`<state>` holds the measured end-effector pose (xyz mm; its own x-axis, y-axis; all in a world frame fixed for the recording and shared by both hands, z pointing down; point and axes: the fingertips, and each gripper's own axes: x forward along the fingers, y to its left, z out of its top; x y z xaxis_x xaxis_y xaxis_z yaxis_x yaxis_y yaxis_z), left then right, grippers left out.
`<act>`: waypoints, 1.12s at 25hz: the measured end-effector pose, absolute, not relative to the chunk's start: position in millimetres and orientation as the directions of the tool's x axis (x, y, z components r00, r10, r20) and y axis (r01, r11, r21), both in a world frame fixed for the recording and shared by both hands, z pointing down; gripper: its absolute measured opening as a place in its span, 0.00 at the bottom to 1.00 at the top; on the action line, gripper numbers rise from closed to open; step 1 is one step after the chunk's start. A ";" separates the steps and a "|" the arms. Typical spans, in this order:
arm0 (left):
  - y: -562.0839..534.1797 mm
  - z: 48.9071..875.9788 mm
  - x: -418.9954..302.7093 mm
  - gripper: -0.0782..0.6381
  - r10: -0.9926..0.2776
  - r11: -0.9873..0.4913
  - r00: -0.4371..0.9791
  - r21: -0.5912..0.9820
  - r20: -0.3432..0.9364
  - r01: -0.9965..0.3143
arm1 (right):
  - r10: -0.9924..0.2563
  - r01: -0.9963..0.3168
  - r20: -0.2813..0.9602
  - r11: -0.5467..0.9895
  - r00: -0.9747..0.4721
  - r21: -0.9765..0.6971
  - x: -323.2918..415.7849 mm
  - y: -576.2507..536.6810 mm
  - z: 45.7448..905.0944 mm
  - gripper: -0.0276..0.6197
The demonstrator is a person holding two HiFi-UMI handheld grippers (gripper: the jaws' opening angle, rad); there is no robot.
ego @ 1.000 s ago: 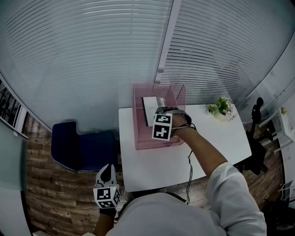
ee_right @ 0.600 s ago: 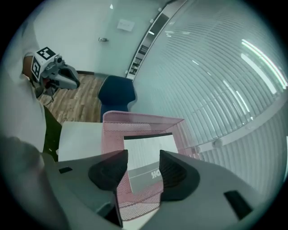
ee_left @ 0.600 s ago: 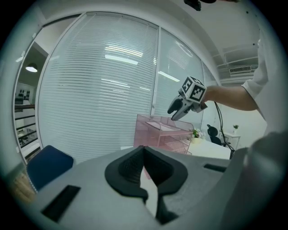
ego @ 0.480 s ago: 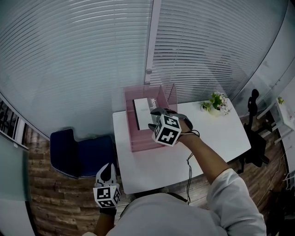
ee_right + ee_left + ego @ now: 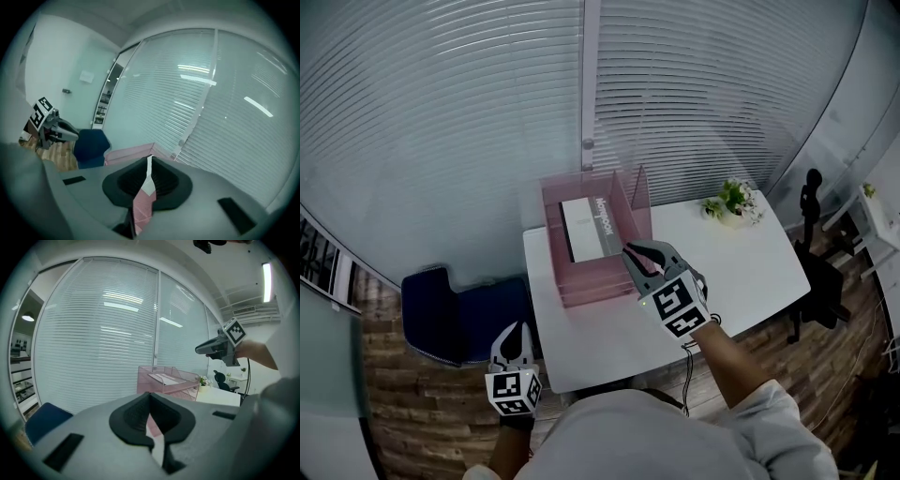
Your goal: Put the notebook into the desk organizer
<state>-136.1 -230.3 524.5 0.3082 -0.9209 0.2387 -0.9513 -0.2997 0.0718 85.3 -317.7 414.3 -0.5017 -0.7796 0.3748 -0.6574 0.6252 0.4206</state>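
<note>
At the centre of the head view, the notebook (image 5: 588, 228) is seen lying flat inside the pink desk organizer (image 5: 598, 284), which is set on the upper left part of the white bench (image 5: 750, 267). The placing itself is judged done. The right gripper (image 5: 639, 255) is held just below and right of the organizer, apart from it. Its jaws have just been closing and are nearly together, with nothing gripped between them. The left gripper (image 5: 514, 334) is held low at the lower left of the frame, off the bench, clenched and empty. Little seems left of the task beyond the grippers being drawn clear.
</note>
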 end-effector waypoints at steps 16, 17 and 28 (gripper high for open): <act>-226.4 514.4 -108.3 0.12 -0.914 -0.326 0.324 0.034 0.246 -0.945 | -0.911 -0.905 0.105 0.410 -0.399 0.116 170.2 -231.1 424.8 0.06; -225.5 513.7 -106.6 0.12 -0.914 -0.326 0.324 0.031 0.246 -0.945 | -0.913 -0.909 0.105 0.404 -0.394 0.104 173.7 -227.7 427.3 0.06; -217.1 509.2 -89.2 0.12 -0.912 -0.336 0.329 0.014 0.244 -0.942 | -0.924 -0.924 0.090 0.377 -0.371 0.066 190.0 -210.6 438.8 0.06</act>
<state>-89.2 -217.1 509.2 0.3292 -0.9123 0.2436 -0.9417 -0.3362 0.0138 190.0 -210.6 438.8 -0.3712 -0.9242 0.0896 -0.9237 0.3774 0.0664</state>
